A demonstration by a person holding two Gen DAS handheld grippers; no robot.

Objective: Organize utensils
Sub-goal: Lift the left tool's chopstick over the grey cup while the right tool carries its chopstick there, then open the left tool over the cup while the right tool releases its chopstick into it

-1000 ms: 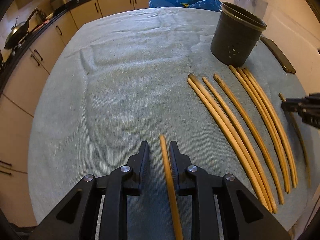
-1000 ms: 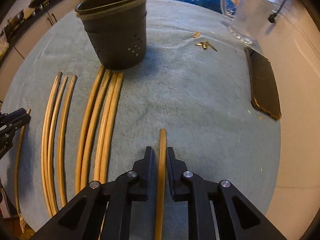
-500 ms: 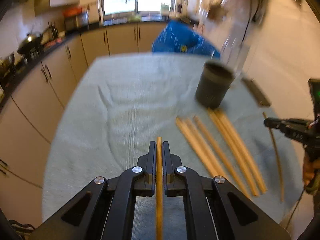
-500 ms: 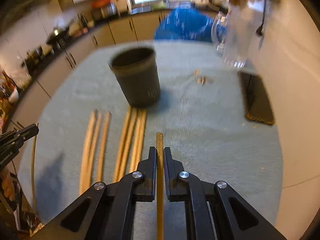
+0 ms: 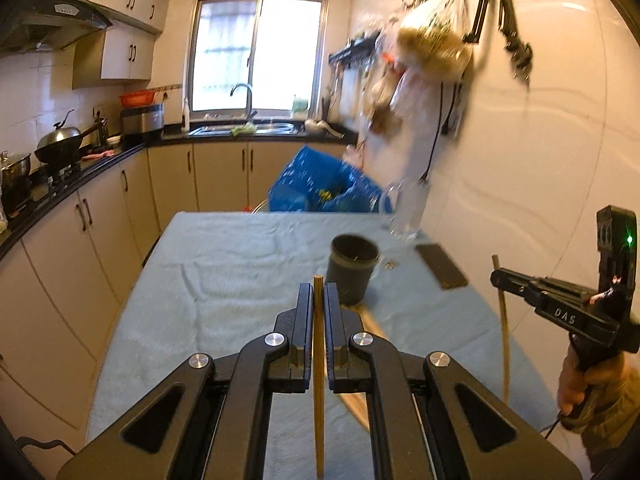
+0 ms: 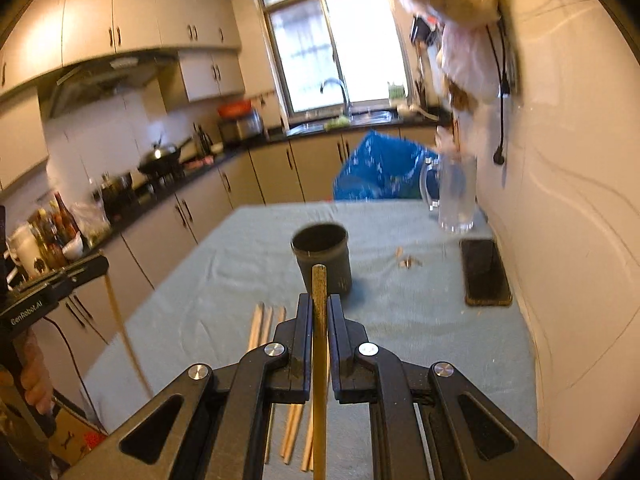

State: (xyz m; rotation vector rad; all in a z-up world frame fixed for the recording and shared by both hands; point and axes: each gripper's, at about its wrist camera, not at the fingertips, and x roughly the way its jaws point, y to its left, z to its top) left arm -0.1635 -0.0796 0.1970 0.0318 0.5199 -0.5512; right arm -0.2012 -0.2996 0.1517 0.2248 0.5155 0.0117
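My left gripper (image 5: pixel 318 294) is shut on a wooden chopstick (image 5: pixel 319 364) and held well above the cloth-covered table (image 5: pixel 224 276). My right gripper (image 6: pixel 319 306) is shut on another chopstick (image 6: pixel 319 360), also raised. The dark perforated utensil holder (image 5: pixel 353 272) (image 6: pixel 322 258) stands upright on the cloth, ahead of both grippers. Several more chopsticks (image 6: pixel 262 328) lie in a row on the cloth below the right gripper. In the left wrist view the right gripper (image 5: pixel 498 278) shows at the right with its chopstick (image 5: pixel 503 328) hanging down.
A clear glass mug (image 6: pixel 454 194) and a dark phone (image 6: pixel 484 272) sit near the wall on the right. A blue bag (image 6: pixel 380 172) lies behind the table's far edge. Kitchen cabinets (image 5: pixel 100 220) run along the left. Small scraps (image 6: pixel 408 260) lie beside the holder.
Both grippers closed on a chopstick each and rose from the cloth, tilting up toward level. The holder and the row of chopsticks now look farther away and lower.
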